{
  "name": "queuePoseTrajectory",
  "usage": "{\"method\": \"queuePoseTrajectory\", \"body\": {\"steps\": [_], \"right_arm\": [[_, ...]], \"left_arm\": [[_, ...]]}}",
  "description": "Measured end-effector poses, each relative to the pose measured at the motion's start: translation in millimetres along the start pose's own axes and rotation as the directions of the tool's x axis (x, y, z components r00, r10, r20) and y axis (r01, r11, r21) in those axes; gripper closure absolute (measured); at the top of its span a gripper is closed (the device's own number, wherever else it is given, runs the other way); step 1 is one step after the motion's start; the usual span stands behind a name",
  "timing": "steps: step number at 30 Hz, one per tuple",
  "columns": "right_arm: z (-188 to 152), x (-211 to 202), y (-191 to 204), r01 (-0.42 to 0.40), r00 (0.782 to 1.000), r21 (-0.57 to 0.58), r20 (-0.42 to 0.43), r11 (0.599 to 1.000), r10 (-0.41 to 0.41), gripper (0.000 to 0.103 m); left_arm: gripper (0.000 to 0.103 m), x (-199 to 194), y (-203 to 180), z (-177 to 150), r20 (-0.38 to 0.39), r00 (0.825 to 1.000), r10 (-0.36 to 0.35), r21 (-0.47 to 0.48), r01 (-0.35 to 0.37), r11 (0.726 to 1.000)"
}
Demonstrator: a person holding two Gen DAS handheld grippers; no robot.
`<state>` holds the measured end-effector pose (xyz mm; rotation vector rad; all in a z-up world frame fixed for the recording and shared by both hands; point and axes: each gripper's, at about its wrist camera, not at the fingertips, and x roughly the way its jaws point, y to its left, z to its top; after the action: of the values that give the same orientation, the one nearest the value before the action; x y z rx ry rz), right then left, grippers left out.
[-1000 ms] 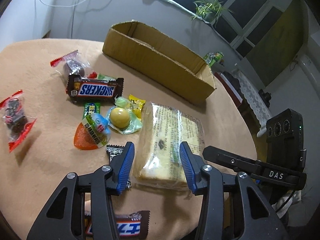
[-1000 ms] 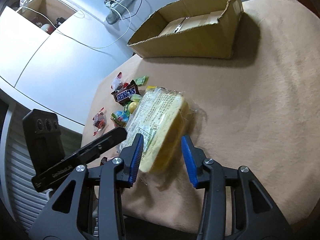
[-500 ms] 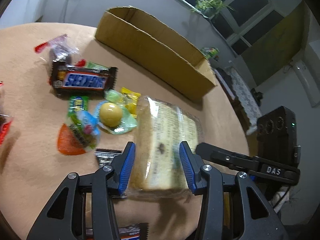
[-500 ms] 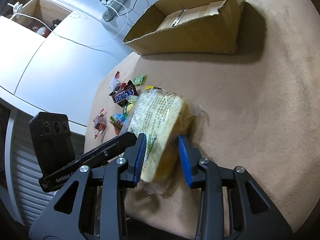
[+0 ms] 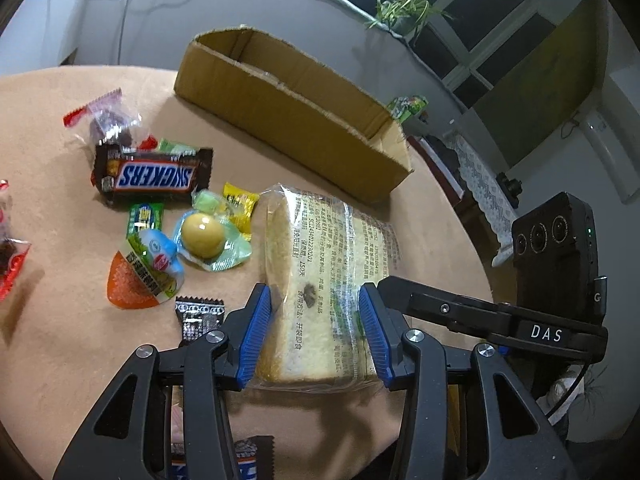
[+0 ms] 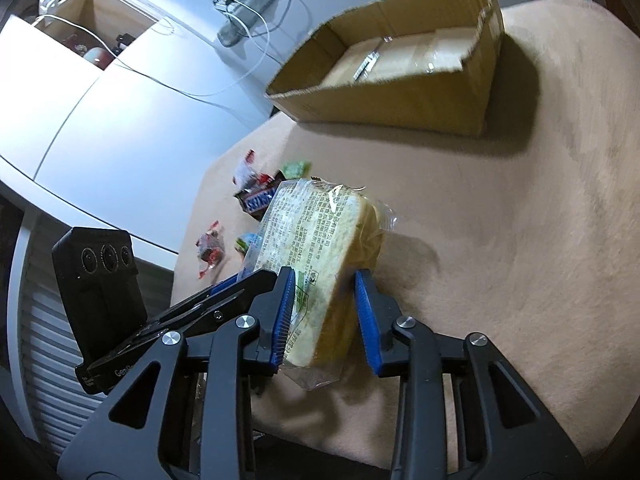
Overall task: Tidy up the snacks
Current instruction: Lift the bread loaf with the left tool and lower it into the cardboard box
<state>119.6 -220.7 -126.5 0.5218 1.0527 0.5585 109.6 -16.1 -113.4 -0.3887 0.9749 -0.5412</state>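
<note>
- Left gripper (image 5: pixel 316 330), right gripper (image 6: pixel 325 314): both clamp the wrapped bread (image 5: pixel 332 288).
- Cardboard box (image 5: pixel 288 108): beyond bread.
- Snickers bar (image 5: pixel 154 176): left of bread.

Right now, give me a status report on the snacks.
Both hand-held grippers closing around bagged bread loaf. Cardboard box open beyond. Path clear.

Snickers bar (image 6: pixel 256 199) mostly hidden behind bread bag (image 6: pixel 320 236).
</note>
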Motion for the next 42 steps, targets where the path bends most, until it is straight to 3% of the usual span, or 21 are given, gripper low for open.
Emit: {"method": "queuePoseTrajectory", "body": {"steps": [14, 25, 42], "right_arm": [[36.2, -25.2, 19.2, 0.05, 0.997, -0.102, 0.067, 0.994, -0.043, 0.07], [92.5, -48.9, 22.3, 0.125, 0.983, -0.169, 0.152, 0.978, -0.099, 0.07], [167.5, -32.6, -13.5, 0.198, 0.972, -0.155, 0.161, 0.968, -0.173, 0.07]], "left_arm": [[0.059, -5.3, -29.4, 32.3, 0.083, 0.997, 0.007, 0.065, -0.012, 0.998], [0.06, 9.8, -57.3, 80.7, 0.126, 0.992, -0.008, 0.136, -0.01, 0.991], [0.061, 59.0, -62.7, 137.7, 0.099, 0.995, -0.01, 0.117, -0.002, 0.993]]}}
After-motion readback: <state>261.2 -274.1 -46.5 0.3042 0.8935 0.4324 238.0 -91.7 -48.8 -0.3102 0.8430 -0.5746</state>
